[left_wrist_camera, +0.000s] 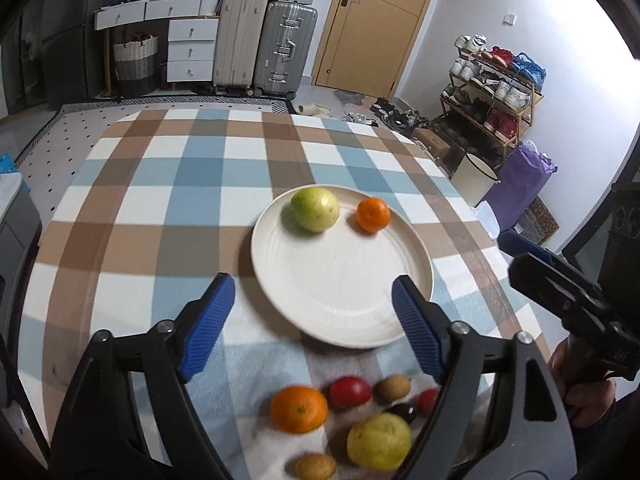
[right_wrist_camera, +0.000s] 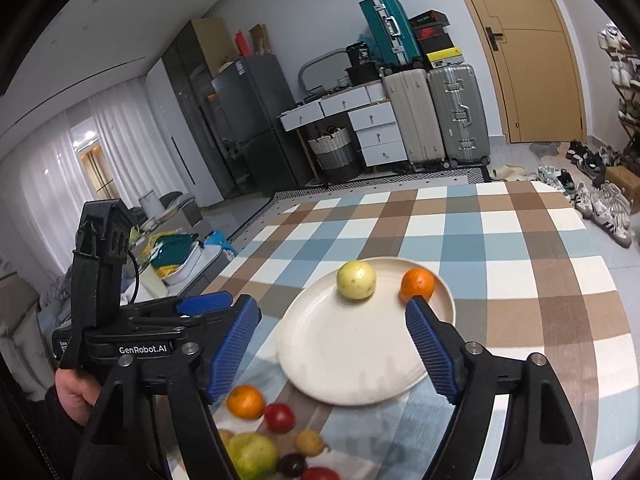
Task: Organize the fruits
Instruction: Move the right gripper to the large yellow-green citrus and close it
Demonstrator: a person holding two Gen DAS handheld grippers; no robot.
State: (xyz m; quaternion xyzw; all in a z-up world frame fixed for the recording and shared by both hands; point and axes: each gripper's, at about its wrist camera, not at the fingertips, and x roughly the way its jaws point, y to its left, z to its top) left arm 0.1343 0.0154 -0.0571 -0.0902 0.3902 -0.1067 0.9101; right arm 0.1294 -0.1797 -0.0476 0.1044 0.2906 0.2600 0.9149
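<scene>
A white plate (left_wrist_camera: 344, 300) (right_wrist_camera: 340, 360) lies on the checked tablecloth and holds a green-yellow guava (left_wrist_camera: 315, 209) (right_wrist_camera: 356, 280) and a small orange (left_wrist_camera: 372, 214) (right_wrist_camera: 417, 284) at its far side. Loose fruits lie on the cloth in front of the plate: an orange (left_wrist_camera: 299, 409) (right_wrist_camera: 245, 401), a red fruit (left_wrist_camera: 351, 391) (right_wrist_camera: 279, 417), a yellow-green guava (left_wrist_camera: 379, 441) (right_wrist_camera: 252, 455), small brown fruits (left_wrist_camera: 392, 387) (right_wrist_camera: 309, 442) and a dark one (right_wrist_camera: 292, 465). My left gripper (left_wrist_camera: 312, 320) is open and empty above the plate's near edge. My right gripper (right_wrist_camera: 332, 340) is open and empty above the plate.
The table (left_wrist_camera: 160, 200) carries a blue, brown and white checked cloth. The right gripper's body (left_wrist_camera: 576, 308) shows at the right of the left wrist view; the left gripper's body (right_wrist_camera: 120, 312) at the left of the right wrist view. Suitcases, drawers, a door and a shoe rack stand beyond.
</scene>
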